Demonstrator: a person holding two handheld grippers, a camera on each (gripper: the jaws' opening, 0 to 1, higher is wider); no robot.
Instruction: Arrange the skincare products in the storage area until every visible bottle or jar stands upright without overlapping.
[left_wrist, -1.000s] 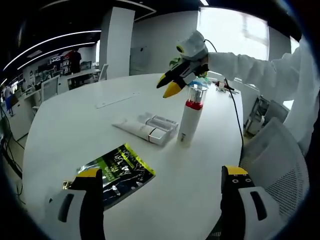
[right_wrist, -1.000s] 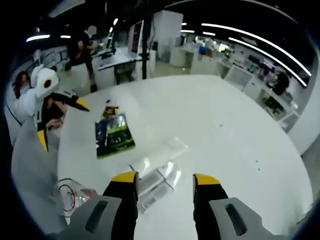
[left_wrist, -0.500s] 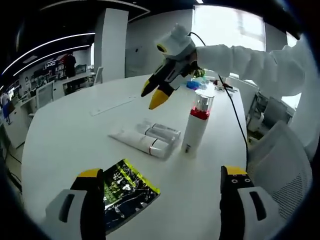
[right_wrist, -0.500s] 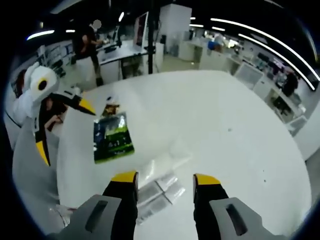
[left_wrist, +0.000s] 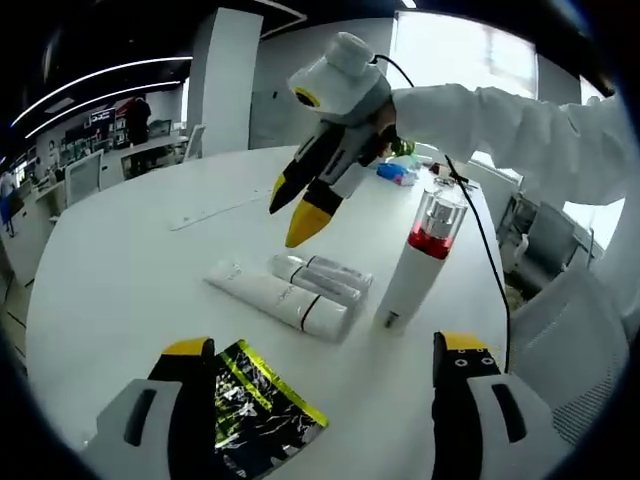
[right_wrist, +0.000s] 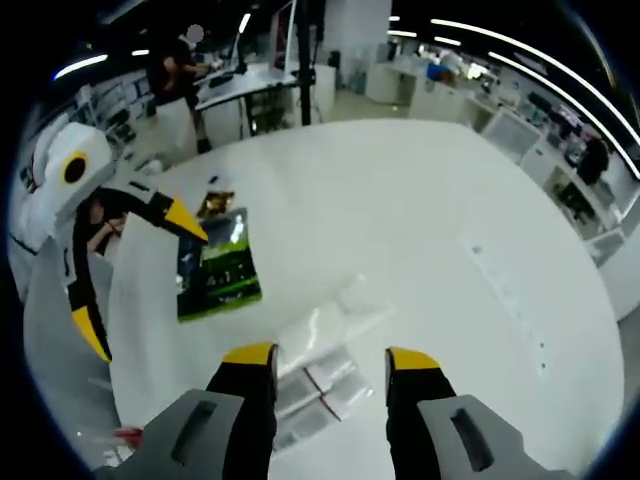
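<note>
White table (left_wrist: 130, 250) — upright bottle (left_wrist: 418, 262), lying tubes (left_wrist: 290, 295) — both grippers' fingers released.

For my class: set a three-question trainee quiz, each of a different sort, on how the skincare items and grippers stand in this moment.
1. True or false: the red-collared bottle stands upright.
2. How do the white tubes rest? A) lying flat B) upright C) stacked on the bottle
3. Fill in: the right gripper hangs above the tubes with its fingers ____.

Key: 1 true; 2 A; 3 open
</note>
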